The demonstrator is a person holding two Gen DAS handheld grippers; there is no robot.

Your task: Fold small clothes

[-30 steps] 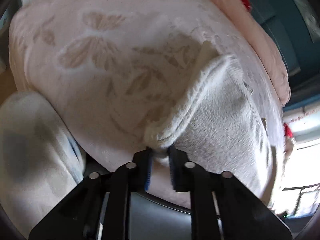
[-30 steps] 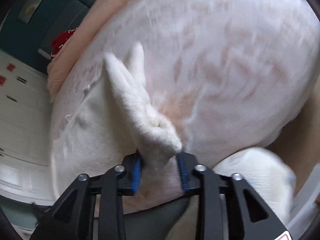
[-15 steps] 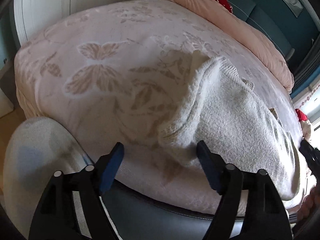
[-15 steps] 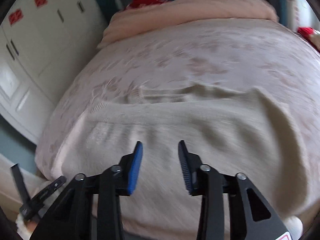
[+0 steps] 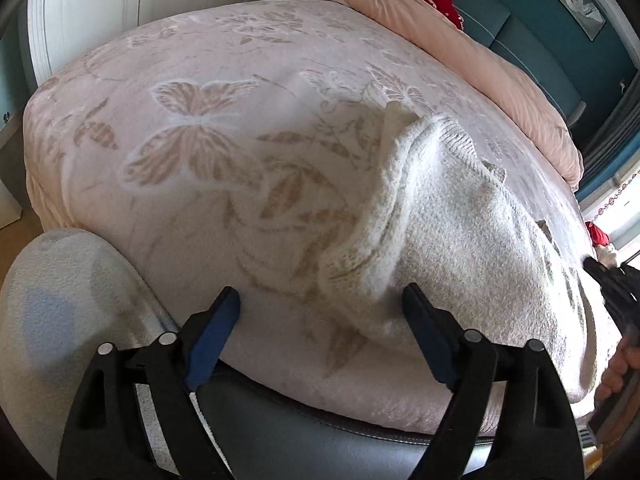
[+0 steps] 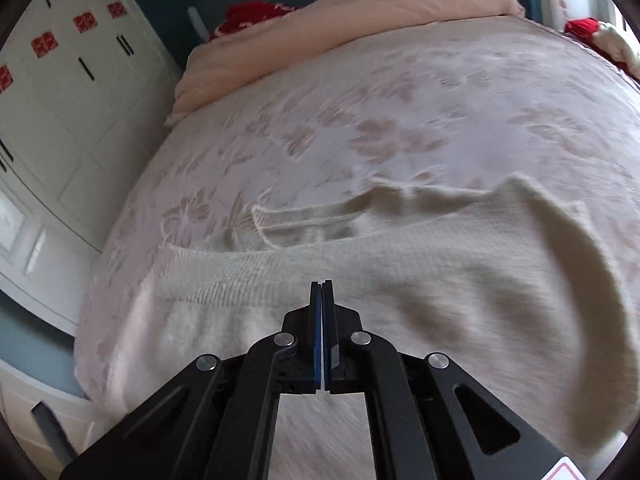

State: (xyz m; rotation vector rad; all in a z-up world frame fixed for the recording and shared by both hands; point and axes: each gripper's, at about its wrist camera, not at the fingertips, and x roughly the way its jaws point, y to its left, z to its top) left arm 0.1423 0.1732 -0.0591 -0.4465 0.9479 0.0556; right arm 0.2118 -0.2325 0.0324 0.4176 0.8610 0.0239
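Observation:
A cream knitted garment (image 5: 452, 240) lies spread on the pink butterfly-patterned blanket (image 5: 208, 184) of the bed, one edge humped up in a fold. My left gripper (image 5: 320, 312) is open wide and empty, its jaws either side of the garment's near corner, just above the bed's edge. In the right wrist view the garment (image 6: 420, 280) lies flat across the blanket (image 6: 360, 120), a sleeve or strip along its far side. My right gripper (image 6: 322, 292) is shut with nothing between its pads, above the garment's middle. It also shows at the right edge of the left wrist view (image 5: 612, 292).
A rolled pink duvet (image 6: 340, 28) and red items (image 6: 248, 16) lie at the bed's head. White cupboards (image 6: 52, 120) stand on the left in the right wrist view. A fluffy white rug or cushion (image 5: 60, 304) lies beside the bed. A dark leather bed frame (image 5: 300, 432) runs below the blanket.
Both grippers let go of the garment's corners and drew back and up. The garment now lies on the bed. The left gripper opened wide; the right gripper opened, then closed empty.

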